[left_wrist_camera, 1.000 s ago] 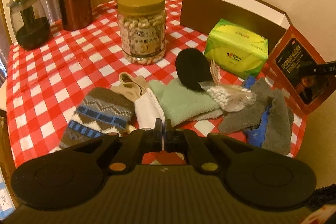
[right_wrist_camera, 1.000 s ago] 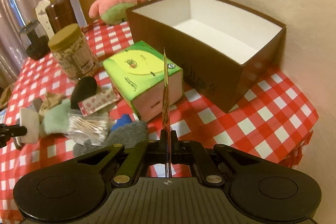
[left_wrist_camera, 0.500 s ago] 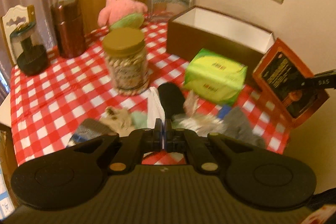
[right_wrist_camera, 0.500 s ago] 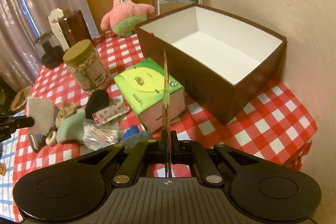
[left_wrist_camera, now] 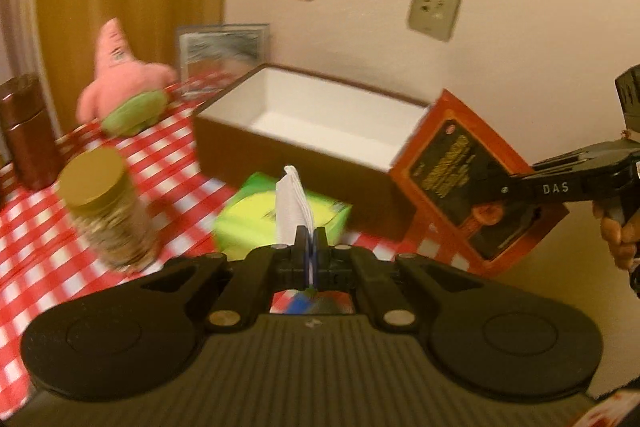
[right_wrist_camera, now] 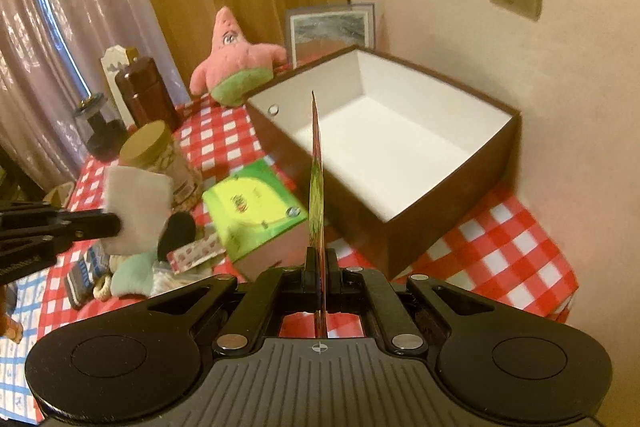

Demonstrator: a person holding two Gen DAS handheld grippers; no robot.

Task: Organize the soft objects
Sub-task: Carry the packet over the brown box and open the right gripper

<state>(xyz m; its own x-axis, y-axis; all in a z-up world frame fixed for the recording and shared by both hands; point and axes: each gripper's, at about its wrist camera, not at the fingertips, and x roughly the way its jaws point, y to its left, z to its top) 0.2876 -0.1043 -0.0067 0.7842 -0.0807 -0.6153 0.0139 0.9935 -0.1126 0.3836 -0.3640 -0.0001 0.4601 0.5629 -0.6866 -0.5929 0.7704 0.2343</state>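
The left gripper [left_wrist_camera: 307, 242] is clamping a white folded cloth [right_wrist_camera: 136, 209], now lifted off the sock pile [right_wrist_camera: 120, 269] at the table's near edge. The right gripper [right_wrist_camera: 319, 259] is pinching a flat red packet [left_wrist_camera: 472, 187], risen toward the brown box [right_wrist_camera: 460, 163].

White letters "DAS" on the black arm of the right gripper [left_wrist_camera: 520, 187], print on the orange packet [left_wrist_camera: 472, 183], green tissue box [right_wrist_camera: 252, 207] and jar [right_wrist_camera: 168, 163] too blurred to read

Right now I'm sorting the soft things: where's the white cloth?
The white cloth hangs off the table in the left gripper's shut jaws, left of the green tissue pack.
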